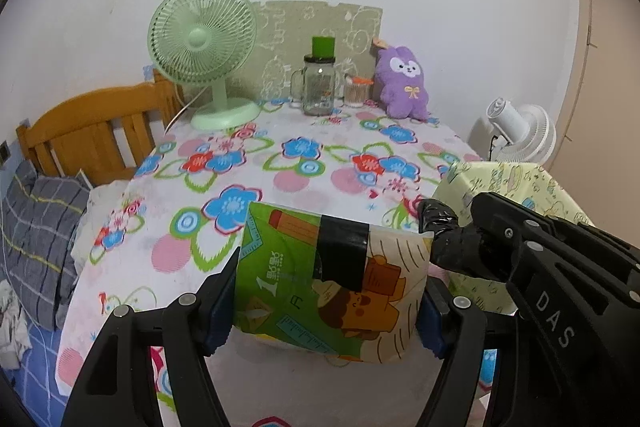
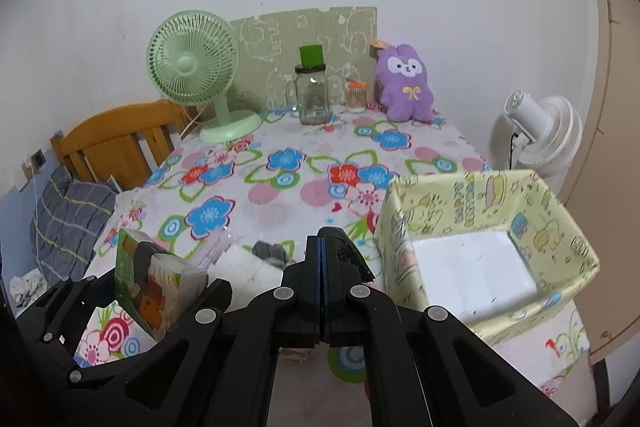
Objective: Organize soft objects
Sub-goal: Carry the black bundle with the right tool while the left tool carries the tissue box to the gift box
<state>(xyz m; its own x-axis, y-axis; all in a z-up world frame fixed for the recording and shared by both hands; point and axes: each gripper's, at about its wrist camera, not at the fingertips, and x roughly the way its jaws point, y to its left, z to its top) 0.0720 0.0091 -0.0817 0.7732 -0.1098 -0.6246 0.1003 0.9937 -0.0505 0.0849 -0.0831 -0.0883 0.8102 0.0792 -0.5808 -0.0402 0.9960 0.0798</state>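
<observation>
Left wrist view, left tongs clamping cartoon-printed tissue pack with black tape patch, right tongs pressed together, empty.

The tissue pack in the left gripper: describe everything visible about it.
The tissue pack is a soft plastic-wrapped pack, printed green and white with a cartoon figure and a black tape strip on top. The left gripper clamps it by both sides, lifted over the floral tablecloth. The shut right gripper is close beside it; contact is unclear.

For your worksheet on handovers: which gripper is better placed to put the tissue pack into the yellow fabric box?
Left. The left gripper already clamps the tissue pack, beside the yellow box. The right gripper is shut, empty.
</observation>
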